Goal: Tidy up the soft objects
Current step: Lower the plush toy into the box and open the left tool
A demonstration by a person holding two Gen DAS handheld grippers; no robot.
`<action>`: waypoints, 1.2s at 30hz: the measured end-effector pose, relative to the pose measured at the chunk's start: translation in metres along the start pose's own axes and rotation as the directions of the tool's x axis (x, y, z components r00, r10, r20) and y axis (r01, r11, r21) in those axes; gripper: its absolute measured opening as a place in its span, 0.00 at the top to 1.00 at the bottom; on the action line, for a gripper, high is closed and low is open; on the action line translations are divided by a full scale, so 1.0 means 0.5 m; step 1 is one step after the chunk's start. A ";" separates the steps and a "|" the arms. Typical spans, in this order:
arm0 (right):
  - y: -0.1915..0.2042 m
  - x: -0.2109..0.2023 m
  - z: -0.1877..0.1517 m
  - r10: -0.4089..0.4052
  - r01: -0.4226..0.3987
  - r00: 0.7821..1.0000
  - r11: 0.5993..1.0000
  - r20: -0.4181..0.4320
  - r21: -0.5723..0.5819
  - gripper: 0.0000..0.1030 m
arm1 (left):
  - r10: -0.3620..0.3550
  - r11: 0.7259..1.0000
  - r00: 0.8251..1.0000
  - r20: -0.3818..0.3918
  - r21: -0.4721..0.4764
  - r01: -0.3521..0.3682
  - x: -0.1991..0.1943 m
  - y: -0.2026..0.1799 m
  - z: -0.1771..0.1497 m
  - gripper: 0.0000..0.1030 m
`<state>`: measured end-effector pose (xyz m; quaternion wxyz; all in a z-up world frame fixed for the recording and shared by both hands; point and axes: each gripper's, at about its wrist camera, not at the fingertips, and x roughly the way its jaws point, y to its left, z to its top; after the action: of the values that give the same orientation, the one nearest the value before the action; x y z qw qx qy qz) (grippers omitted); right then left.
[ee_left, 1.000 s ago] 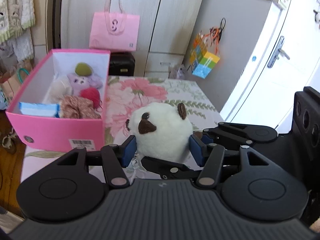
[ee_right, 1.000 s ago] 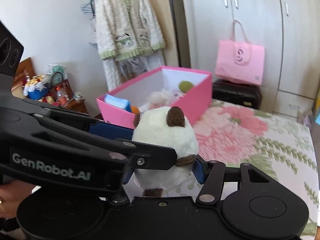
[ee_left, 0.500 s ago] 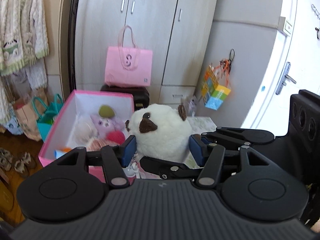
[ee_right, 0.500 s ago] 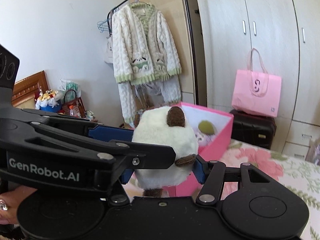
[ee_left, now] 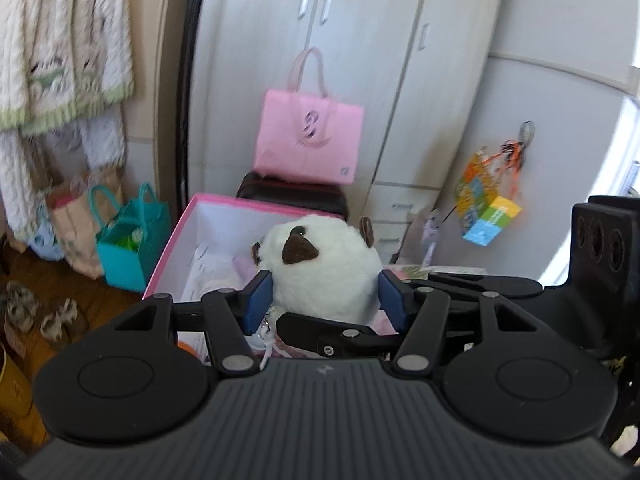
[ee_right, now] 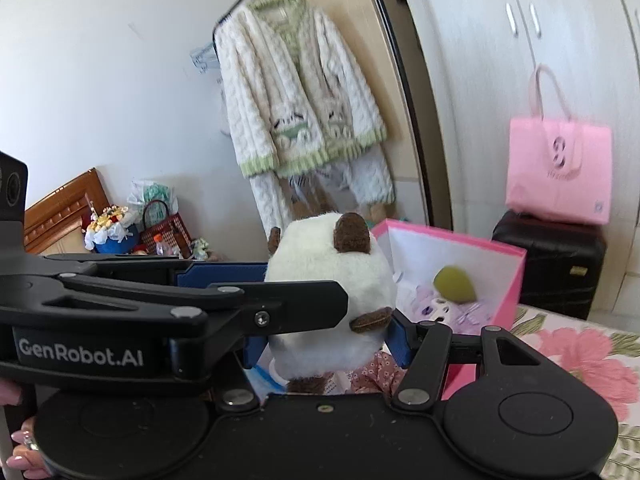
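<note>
A second ago we had the white plush toy (ee_left: 320,268) low over the floral tabletop (ee_right: 576,344), with the pink storage box (ee_left: 176,236) off to the side. Now both views have swung upward and toward the box: the tabletop has nearly dropped out of the left wrist view, and the box's open white interior sits directly behind and beneath the toy. We judge that the carry is nearly over and the toy is about ready to be lowered in with the soft things already there, among them a purple plush with a green cap (ee_right: 452,292) and a floral fabric piece (ee_right: 376,372).

We hold the toy with both tools at once. The left gripper (ee_left: 320,300) is clamped on its sides, one blue pad pressed into the fur on each flank. The right gripper (ee_right: 324,344) is likewise closed on the toy, gripping the lower body, with the left tool's long black finger crossing in front of it. The toy sits upright between the pads, brown ears up, suspended above the near end of the box, not touching its contents as far as we can tell.
</note>
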<state>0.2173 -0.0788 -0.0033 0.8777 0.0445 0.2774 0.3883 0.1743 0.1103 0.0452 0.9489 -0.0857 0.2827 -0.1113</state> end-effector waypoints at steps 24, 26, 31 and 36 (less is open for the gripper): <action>-0.027 0.092 -0.025 -0.121 0.110 0.984 0.990 -0.131 -0.088 0.27 | 0.106 0.994 0.994 -0.035 -0.036 -0.108 0.057 0.057 -0.054 0.38; -0.020 0.067 -0.034 -0.135 0.124 0.984 0.987 -0.116 -0.101 0.27 | 0.109 0.994 0.994 -0.025 -0.026 -0.110 0.042 0.049 -0.060 0.38; 0.003 0.007 -0.053 -0.172 0.161 0.982 0.978 -0.081 -0.132 0.26 | 0.103 0.995 0.995 0.012 0.004 -0.103 -0.006 0.023 -0.079 0.37; 0.019 -0.040 -0.073 -0.214 0.204 0.975 0.969 -0.057 -0.141 0.26 | 0.085 0.995 0.996 0.039 0.045 -0.087 -0.051 -0.009 -0.092 0.36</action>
<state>0.1812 -0.0915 -0.0224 0.9042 -0.0580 0.2850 0.3127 0.1271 0.1081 0.0216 0.9596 -0.0534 0.2658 -0.0751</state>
